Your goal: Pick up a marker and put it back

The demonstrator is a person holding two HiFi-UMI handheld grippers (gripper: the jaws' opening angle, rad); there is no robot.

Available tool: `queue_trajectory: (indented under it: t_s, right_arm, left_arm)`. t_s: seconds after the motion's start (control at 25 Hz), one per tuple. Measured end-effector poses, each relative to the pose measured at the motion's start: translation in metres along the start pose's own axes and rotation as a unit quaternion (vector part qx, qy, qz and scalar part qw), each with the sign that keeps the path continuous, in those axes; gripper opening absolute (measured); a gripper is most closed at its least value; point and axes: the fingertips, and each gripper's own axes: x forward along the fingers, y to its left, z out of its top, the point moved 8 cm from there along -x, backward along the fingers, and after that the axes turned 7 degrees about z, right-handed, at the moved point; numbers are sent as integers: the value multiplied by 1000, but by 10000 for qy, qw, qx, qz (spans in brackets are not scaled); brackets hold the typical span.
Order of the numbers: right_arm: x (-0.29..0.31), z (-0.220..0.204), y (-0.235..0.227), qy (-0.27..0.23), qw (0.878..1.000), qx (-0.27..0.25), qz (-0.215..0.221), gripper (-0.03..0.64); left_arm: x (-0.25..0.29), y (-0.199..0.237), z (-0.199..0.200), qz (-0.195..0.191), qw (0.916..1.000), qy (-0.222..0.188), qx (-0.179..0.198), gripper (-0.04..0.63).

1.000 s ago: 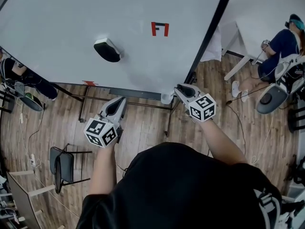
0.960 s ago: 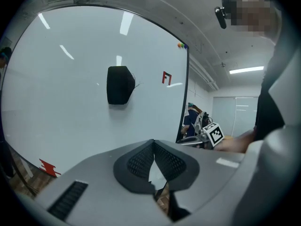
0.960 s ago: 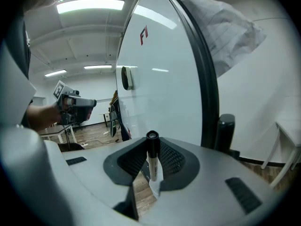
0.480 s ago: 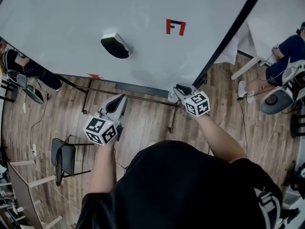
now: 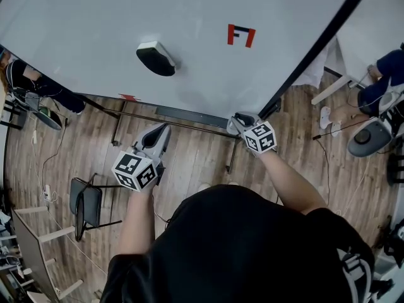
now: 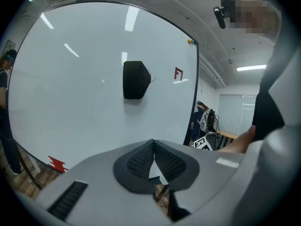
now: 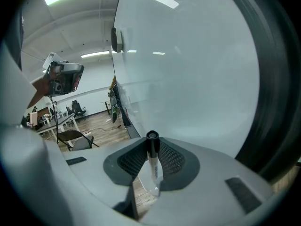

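1. Right gripper (image 7: 151, 142): jaws part-way closed and clamped on the marker (image 7: 153, 164). Marker stands upright btwn the pads, black cap on top, white barrel running down thru the gap.
2. Left gripper (image 6: 154, 144): jaws pressed together at the tips w/ nothing btwn them; only a small gap shows lower down.
3. Head view: right gripper (image 5: 236, 124) sits at approx 3 o'clock of left gripper (image 5: 165, 127), well apart. Both are held out in front of the person over the wood floor (image 5: 189, 163).
4. Right gripper's tips point toward approx 10 o'clock, near the lower right corner of the whiteboard (image 5: 82, 24) and just beside the end of the dark tray (image 5: 189, 115) along the board's bottom edge. Contact w/ tray or board can't be told.
5. On the board: black eraser (image 5: 155, 59) at 12 o'clock from left gripper; red mark (image 5: 241, 35) at 12 o'clock from right gripper.
6. Small red patch (image 5: 129, 97) on the board's lower edge, approx 11 o'clock of left gripper.
7. Dark chair (image 5: 85, 207) on the floor at approx 8 o'clock of left gripper.
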Motion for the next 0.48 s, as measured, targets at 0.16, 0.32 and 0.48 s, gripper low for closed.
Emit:
queue_trajectory:
  t_s: [0.16,0.32,0.48]
  right_arm:
    - [4,-7,0,63,10000,-24,-3,67]
    - [7,-13,-1,147,9999,14,6,67]
    - [10,-20,-2,254,9997,14,-2,67]
  left_arm:
    - [3,-1,-1,-16,10000,10,1,11]
    - [4,-1,-3,-32,10000,17,-22,11]
    - [5,-1,-6,-51,10000,36,-29,11]
